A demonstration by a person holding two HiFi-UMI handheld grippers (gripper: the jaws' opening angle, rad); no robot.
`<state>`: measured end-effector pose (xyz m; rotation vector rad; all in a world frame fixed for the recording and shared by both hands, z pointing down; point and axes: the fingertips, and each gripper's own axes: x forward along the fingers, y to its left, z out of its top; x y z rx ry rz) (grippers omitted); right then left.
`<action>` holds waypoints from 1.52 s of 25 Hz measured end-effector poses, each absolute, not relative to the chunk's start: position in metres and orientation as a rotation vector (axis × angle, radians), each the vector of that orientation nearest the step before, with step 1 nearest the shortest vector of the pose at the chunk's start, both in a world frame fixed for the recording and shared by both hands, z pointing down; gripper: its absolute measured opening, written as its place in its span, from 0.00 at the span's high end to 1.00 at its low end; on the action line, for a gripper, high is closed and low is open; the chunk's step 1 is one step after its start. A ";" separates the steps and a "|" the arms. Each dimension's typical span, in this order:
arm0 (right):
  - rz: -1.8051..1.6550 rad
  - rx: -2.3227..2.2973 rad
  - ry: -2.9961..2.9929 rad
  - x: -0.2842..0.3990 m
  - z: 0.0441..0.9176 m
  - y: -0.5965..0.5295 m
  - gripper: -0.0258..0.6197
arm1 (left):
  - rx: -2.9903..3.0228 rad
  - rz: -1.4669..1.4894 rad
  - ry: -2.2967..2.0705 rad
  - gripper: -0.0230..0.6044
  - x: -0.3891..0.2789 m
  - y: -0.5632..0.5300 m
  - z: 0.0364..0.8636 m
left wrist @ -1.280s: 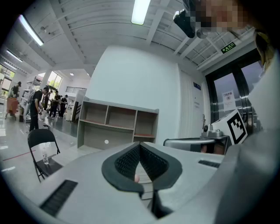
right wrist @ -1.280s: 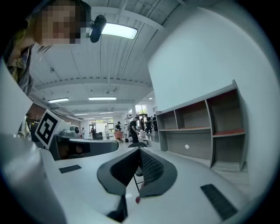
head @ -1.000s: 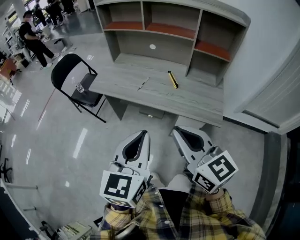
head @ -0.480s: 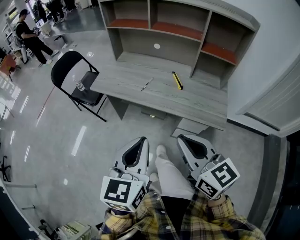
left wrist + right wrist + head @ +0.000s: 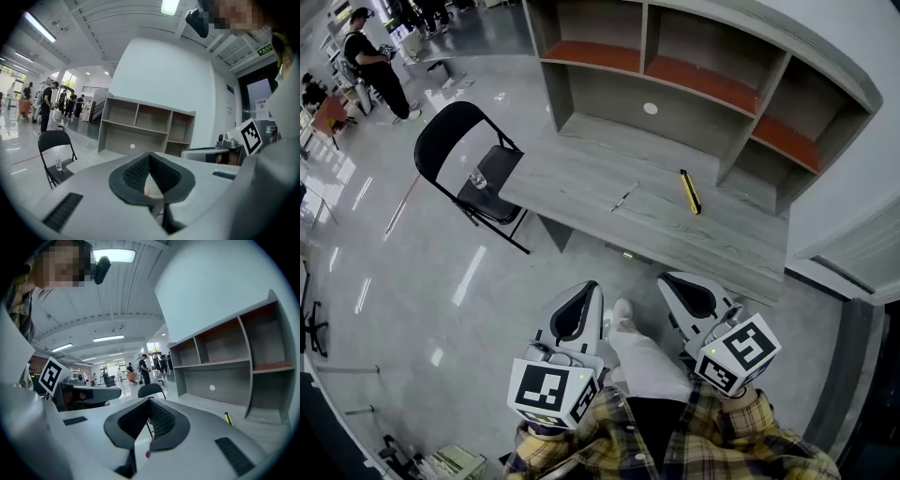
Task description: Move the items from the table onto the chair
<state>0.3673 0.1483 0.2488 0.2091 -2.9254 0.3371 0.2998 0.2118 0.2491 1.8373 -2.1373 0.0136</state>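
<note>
Head view, table (image 5: pixel 581 167) nearer, chair (image 5: pixel 448 141) shifted right

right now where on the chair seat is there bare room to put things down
The chair seat is bare around the small clear bottle, with the widest patch between the bottle and the desk edge. The strip by the backrest, behind the bottle, is tighter. On the desk, a hand passes freely either side of the pen and the yellow tool.

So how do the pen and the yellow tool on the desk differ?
The pen is thin and greyish; the yellow tool is thicker, yellow with black. The pen lies left of the yellow tool, nearer the chair. Both lie flat on the desk, apart.
</note>
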 end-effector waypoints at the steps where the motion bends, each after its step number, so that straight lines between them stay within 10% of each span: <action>1: 0.340 0.208 -2.917 0.359 0.244 0.137 0.93 | 1.836 0.012 -2.136 0.96 0.290 0.201 0.243; 38: 0.461 0.922 -2.811 0.151 0.267 -0.079 0.93 | 2.300 0.167 -1.638 0.96 0.055 -0.062 0.259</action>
